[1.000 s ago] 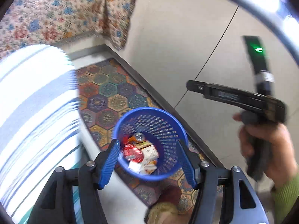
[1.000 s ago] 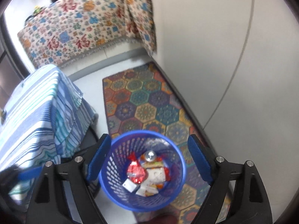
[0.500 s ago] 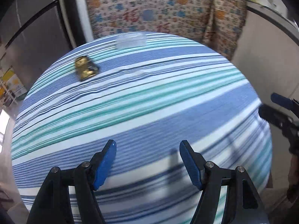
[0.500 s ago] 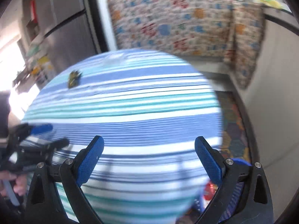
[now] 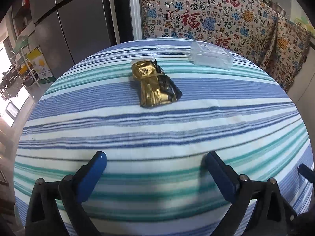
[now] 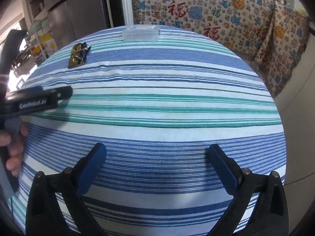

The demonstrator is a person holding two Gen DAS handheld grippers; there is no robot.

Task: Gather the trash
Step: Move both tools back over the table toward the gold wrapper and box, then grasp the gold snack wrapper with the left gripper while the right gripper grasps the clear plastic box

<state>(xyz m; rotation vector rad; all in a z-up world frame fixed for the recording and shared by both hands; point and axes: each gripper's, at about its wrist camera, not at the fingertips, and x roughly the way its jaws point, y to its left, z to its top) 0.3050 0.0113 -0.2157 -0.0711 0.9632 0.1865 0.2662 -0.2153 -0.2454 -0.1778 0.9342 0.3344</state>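
Observation:
A crumpled gold and black wrapper (image 5: 155, 84) lies on the striped tablecloth (image 5: 157, 129), straight ahead of my left gripper (image 5: 155, 155) and well beyond its fingertips. That gripper's jaws are opening wide, with nothing between them. In the right wrist view the same wrapper (image 6: 78, 56) sits far off to the upper left. My right gripper (image 6: 157, 146) is also opening, empty, over bare cloth. A clear plastic box (image 5: 211, 56) rests near the table's far edge, and it also shows in the right view (image 6: 140, 33).
The left gripper's body (image 6: 37, 98), held by a hand (image 6: 15, 149), reaches in at the left of the right view. Behind the table hang a patterned cloth (image 5: 216, 9) and a steel fridge (image 5: 78, 19). The table drops off at the right to pale floor (image 6: 295, 118).
Both views swung from the blue trash basket on the floor up to the striped table. Both pairs of jaws stand wider. The gold wrapper is nearer in the left view.

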